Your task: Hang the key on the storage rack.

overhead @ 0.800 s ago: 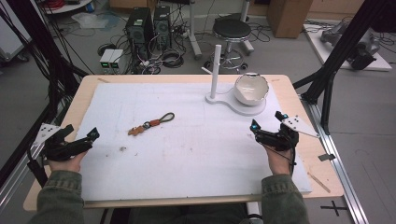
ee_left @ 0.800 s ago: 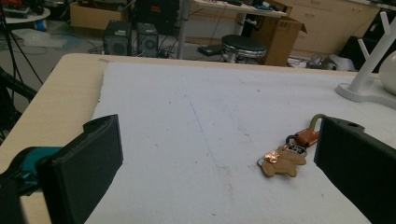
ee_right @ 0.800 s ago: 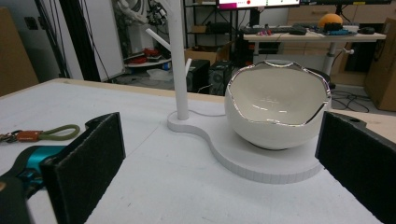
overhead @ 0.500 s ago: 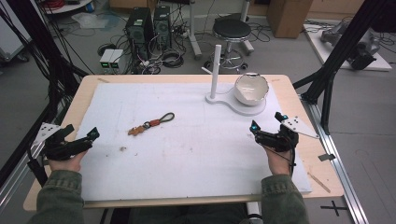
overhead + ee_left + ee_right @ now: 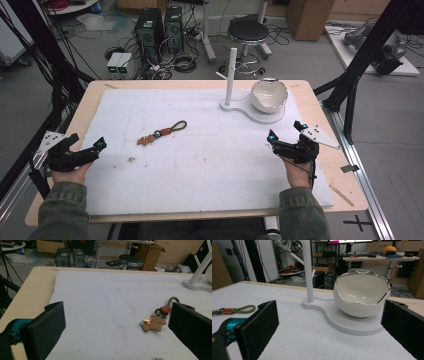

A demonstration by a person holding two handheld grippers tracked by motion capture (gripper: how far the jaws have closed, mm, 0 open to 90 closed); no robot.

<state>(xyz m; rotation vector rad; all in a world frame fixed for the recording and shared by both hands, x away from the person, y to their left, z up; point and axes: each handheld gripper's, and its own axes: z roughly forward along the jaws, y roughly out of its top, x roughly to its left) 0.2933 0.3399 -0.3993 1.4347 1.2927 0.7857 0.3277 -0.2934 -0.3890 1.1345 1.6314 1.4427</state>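
2 sets of tongs are in my hands and both hold nothing: the left tongs (image 5: 85,151) sit at the near left edge of the counter (image 5: 90,100) with jaws wide apart, and the right tongs (image 5: 286,135) rest near the right edge, also spread open. The keychain (image 5: 161,133), a brown bear charm on an olive loop, lies flat on the white mat (image 5: 200,165), left of centre, well apart from both tongs. In the left gripper view it sits ahead and to the right between my jaws, untouched. The white bowl (image 5: 269,94) stands empty on its stand (image 5: 231,70) at the far right. I judge nothing is done yet: reaching, gripping and carrying the keychain all remain.
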